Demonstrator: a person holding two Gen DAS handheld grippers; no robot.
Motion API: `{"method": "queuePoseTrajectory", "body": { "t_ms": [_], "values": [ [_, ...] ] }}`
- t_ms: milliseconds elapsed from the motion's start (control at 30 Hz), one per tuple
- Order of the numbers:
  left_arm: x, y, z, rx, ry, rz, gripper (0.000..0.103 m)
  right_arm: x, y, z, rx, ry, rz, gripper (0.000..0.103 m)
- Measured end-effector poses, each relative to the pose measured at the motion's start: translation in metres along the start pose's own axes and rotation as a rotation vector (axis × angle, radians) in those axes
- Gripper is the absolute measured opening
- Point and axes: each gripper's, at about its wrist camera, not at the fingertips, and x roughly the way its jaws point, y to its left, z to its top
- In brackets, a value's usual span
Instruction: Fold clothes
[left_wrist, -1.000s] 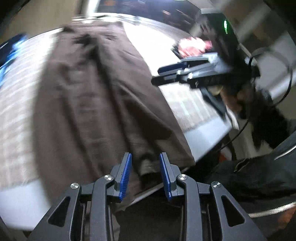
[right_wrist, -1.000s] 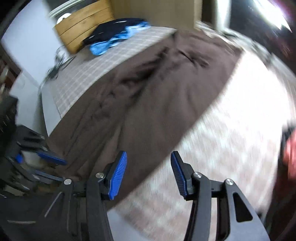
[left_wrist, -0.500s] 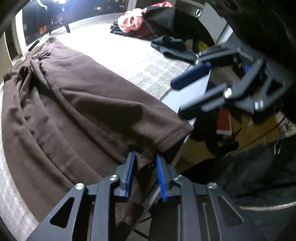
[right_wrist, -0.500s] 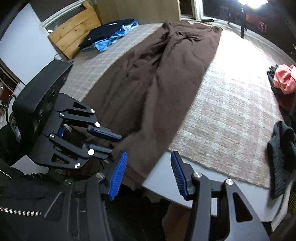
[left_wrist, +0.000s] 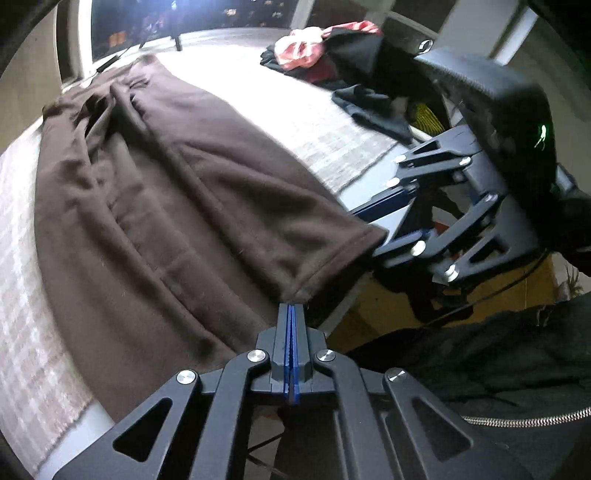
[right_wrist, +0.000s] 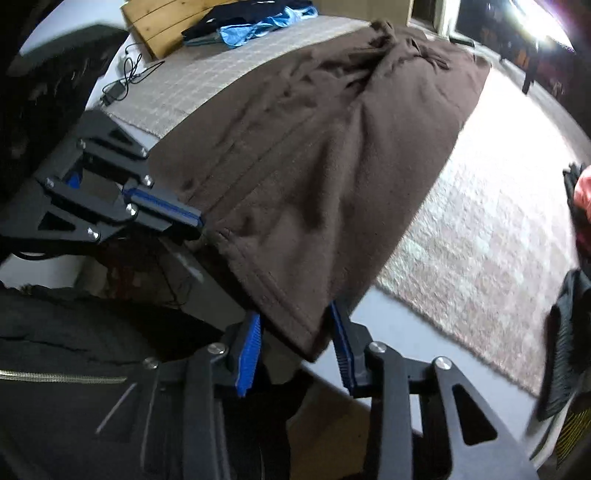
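Brown trousers (left_wrist: 166, 206) lie lengthwise on the checked table cover (left_wrist: 22, 332), their leg hems at the near table edge. My left gripper (left_wrist: 291, 308) is shut on one corner of the hem; the right wrist view shows it (right_wrist: 197, 221) pinching that corner from the left. My right gripper (right_wrist: 295, 332) straddles the other corner of the trousers' (right_wrist: 332, 166) hem. Its jaws are closing with the cloth between them, and the pads stand a little off the fabric. From the left wrist it (left_wrist: 364, 234) shows at the hem's right end.
A pile of pink and black clothes (left_wrist: 317, 48) and a dark garment (left_wrist: 373, 110) lie at the far right. Blue and dark clothing (right_wrist: 255, 22), a wooden board (right_wrist: 159, 26) and a cable (right_wrist: 125, 81) sit far left. The white table edge (right_wrist: 388, 354) is near me.
The left jaws closed onto the hem corner. The right gripper came in from the right to the hem's other corner, and its jaws narrowed around it.
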Motion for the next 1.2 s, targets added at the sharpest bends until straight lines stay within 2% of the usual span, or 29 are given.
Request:
{"method": "queuePoseTrajectory", "body": {
  "t_ms": [33, 100, 133, 167, 300, 333, 367, 433, 567, 667, 800, 867, 900, 967, 1033, 1100, 1167, 1200],
  "values": [
    [-0.001, -0.003, 0.001, 0.009, -0.008, -0.008, 0.000, -0.001, -0.001, 0.000, 0.004, 0.000, 0.001, 0.032],
    [-0.008, -0.014, 0.004, 0.070, -0.057, 0.034, 0.009, -0.001, -0.002, 0.000, 0.007, 0.005, -0.001, 0.032],
    [-0.008, -0.020, 0.008, 0.102, -0.070, 0.044, 0.029, 0.001, -0.002, 0.001, 0.004, 0.010, -0.003, 0.032],
    [-0.007, -0.026, 0.011, 0.134, -0.083, 0.054, 0.044, 0.003, 0.000, 0.001, 0.001, 0.014, -0.008, 0.032],
    [0.013, -0.037, 0.015, 0.246, -0.054, 0.090, 0.043, 0.004, 0.000, 0.004, 0.015, 0.012, -0.003, 0.032],
    [0.018, -0.035, 0.015, 0.249, -0.043, 0.090, 0.030, 0.004, 0.000, 0.004, 0.015, 0.011, -0.004, 0.032],
    [0.022, -0.032, 0.016, 0.251, -0.033, 0.090, 0.003, 0.004, 0.000, 0.004, 0.011, 0.012, -0.008, 0.032],
    [0.031, -0.028, 0.018, 0.256, -0.012, 0.089, 0.003, 0.007, 0.001, 0.003, 0.000, 0.027, -0.029, 0.032],
    [0.013, -0.026, 0.012, 0.251, -0.012, 0.083, 0.003, 0.014, 0.003, 0.000, -0.029, 0.061, -0.055, 0.032],
    [0.014, -0.022, 0.005, 0.240, 0.031, 0.073, 0.003, 0.004, -0.001, 0.002, -0.019, 0.073, -0.019, 0.032],
    [0.000, -0.015, 0.008, 0.169, 0.020, 0.032, 0.007, -0.026, -0.018, 0.023, 0.062, -0.056, 0.032, 0.032],
    [-0.013, -0.010, 0.008, 0.121, 0.001, 0.007, 0.024, -0.032, -0.026, 0.039, 0.111, -0.125, 0.042, 0.032],
    [-0.022, -0.006, 0.006, 0.104, -0.010, 0.019, 0.027, -0.028, -0.027, 0.047, 0.116, -0.139, 0.033, 0.032],
    [-0.039, 0.003, -0.001, 0.069, -0.031, 0.043, 0.028, -0.012, -0.021, 0.049, 0.094, -0.110, 0.026, 0.032],
    [-0.056, 0.020, -0.012, 0.016, -0.035, 0.098, 0.028, 0.004, -0.013, 0.048, 0.065, -0.066, 0.024, 0.032],
    [-0.068, 0.040, -0.022, -0.039, -0.036, 0.122, 0.028, 0.018, -0.003, 0.042, 0.030, 0.002, 0.018, 0.033],
    [-0.074, 0.059, -0.031, -0.088, -0.037, 0.147, 0.028, 0.015, 0.006, 0.032, -0.015, 0.020, 0.022, 0.034],
    [-0.075, 0.066, -0.034, -0.107, -0.036, 0.159, 0.028, 0.009, 0.004, 0.032, -0.003, 0.028, 0.059, 0.034]
  ]
}}
